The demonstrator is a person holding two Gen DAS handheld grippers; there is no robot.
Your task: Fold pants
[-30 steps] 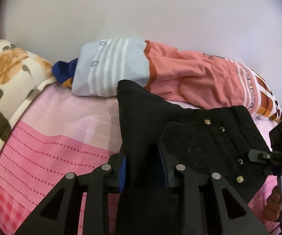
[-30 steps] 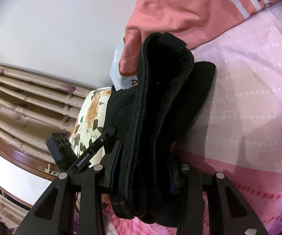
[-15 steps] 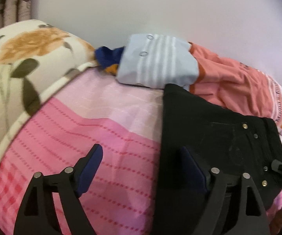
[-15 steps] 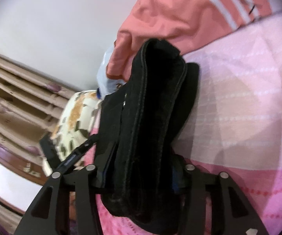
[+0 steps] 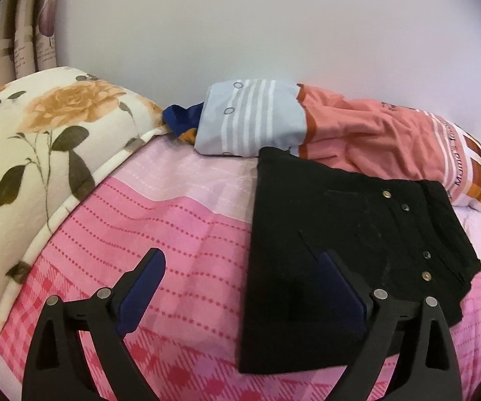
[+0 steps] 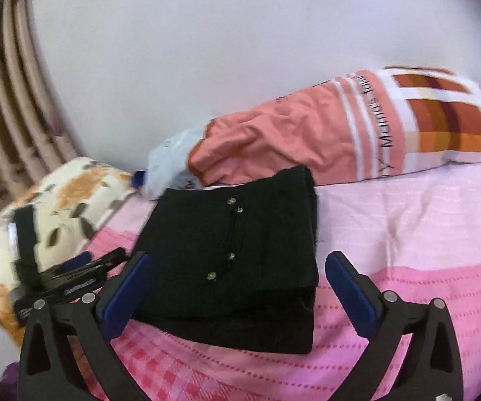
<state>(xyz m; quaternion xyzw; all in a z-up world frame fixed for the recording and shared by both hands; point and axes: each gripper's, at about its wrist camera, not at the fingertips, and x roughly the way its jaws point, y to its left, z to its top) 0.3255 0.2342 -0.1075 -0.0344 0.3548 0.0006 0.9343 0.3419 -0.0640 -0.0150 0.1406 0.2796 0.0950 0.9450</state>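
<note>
Blurring the right view; folded black pants (image 6: 240, 267) dropped on bed, left gripper (image 5: 240, 267) and right gripper (image 6: 240, 274) now spread, previously clamped.

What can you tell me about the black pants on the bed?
The black pants are folded into a thick, squarish bundle of dark, sturdy-looking cloth with small metal studs down a seam. They lie flat on the pink bedsheet, their far edge against the orange garment and the pale striped one. Both the left tool and the right tool are open; neither holds them.
</note>
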